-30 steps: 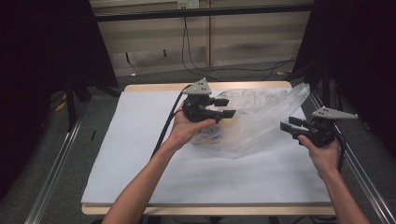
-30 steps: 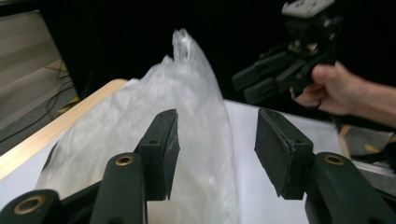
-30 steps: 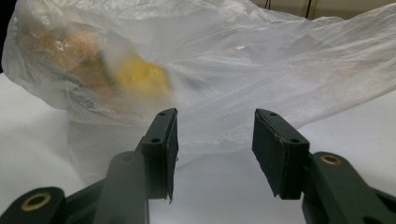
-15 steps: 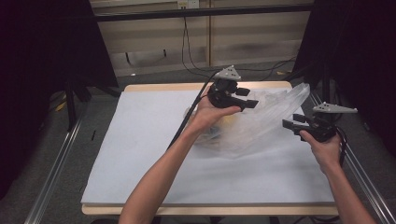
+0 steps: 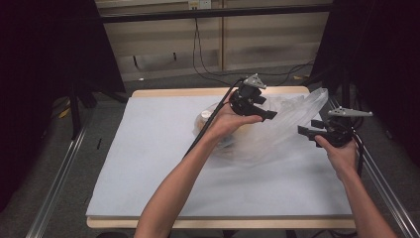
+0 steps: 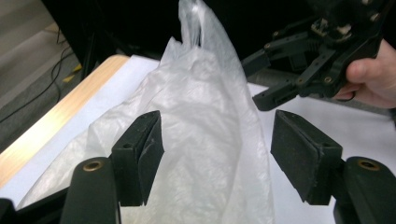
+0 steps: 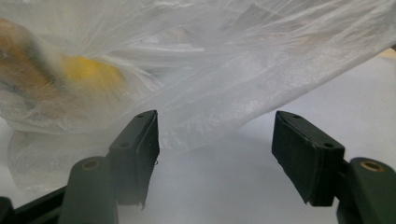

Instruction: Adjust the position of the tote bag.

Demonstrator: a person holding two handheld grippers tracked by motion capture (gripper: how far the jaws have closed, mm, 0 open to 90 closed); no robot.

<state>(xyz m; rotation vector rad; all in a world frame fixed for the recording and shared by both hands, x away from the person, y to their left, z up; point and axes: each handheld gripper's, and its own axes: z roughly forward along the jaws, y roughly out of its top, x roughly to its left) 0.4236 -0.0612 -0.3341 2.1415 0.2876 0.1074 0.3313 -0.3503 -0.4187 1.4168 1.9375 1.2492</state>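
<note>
A clear plastic bag [image 5: 292, 116] lies on the white table cover [image 5: 148, 163], with brown and yellow items [image 7: 86, 70] inside its left part. My left gripper [image 5: 267, 111] hovers over the bag's middle and points right. Its jaws have just been opening and stand open, with the bag's film [image 6: 205, 107] beyond them and no pad pressing on it. My right gripper [image 5: 307, 128] is at the bag's right side and points left. Its jaws have also just been opening and stand open, with nothing between them and the bag [image 7: 210, 60] just ahead. The right gripper [image 6: 254, 81] also appears in the left gripper view.
The table's wooden edge [image 5: 188, 92] runs along the far side. Metal rails [image 5: 57, 183] flank the table on both sides. Cables [image 5: 208, 69] lie on the floor behind it, and dark curtains hang at the left and right.
My left gripper has moved right and toward the far side over the bag, and its jaws are wider. The right gripper's jaws have widened too, and that hand has barely shifted.
</note>
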